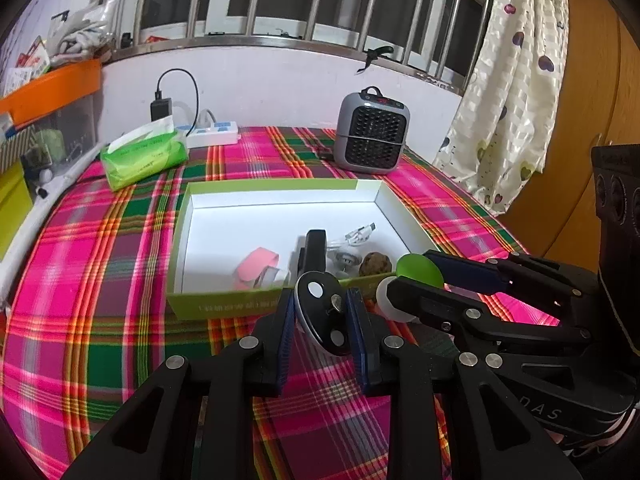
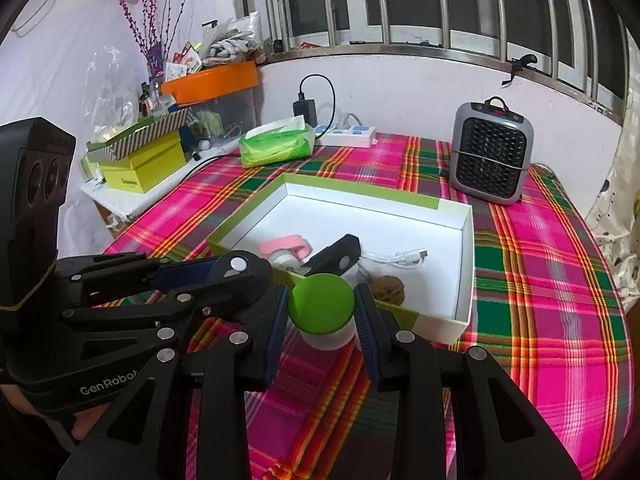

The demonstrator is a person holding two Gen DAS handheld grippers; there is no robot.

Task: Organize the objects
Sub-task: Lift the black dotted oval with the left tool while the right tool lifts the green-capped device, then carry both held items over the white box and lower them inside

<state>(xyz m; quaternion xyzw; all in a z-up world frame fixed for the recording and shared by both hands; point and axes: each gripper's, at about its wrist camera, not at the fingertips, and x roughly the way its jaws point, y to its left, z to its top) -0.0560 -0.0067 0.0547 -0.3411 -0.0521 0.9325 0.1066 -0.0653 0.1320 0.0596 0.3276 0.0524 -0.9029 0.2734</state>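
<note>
A shallow box [image 1: 280, 185], green outside and white inside, lies on the plaid cloth. In it are a pink tape dispenser [image 1: 256, 265], a black device [image 1: 314, 250], a white cable [image 1: 360, 234] and a walnut [image 1: 375, 265]. My left gripper [image 1: 320, 314] is shut on a dark oval disc with silver studs [image 1: 322, 308], just in front of the box's near wall. My right gripper [image 2: 322, 308] is shut on a small white jar with a green lid [image 2: 322, 303], also at the near wall. Each gripper shows in the other's view: the left gripper [image 2: 240, 276] and the right gripper [image 1: 412, 276].
A grey fan heater [image 1: 372, 136] stands behind the box at the right. A green tissue pack [image 1: 144, 156] and a white power strip [image 1: 212, 134] lie at the back left. Stacked boxes and an orange tray [image 2: 210, 80] crowd the left side; a curtain [image 1: 504, 92] hangs right.
</note>
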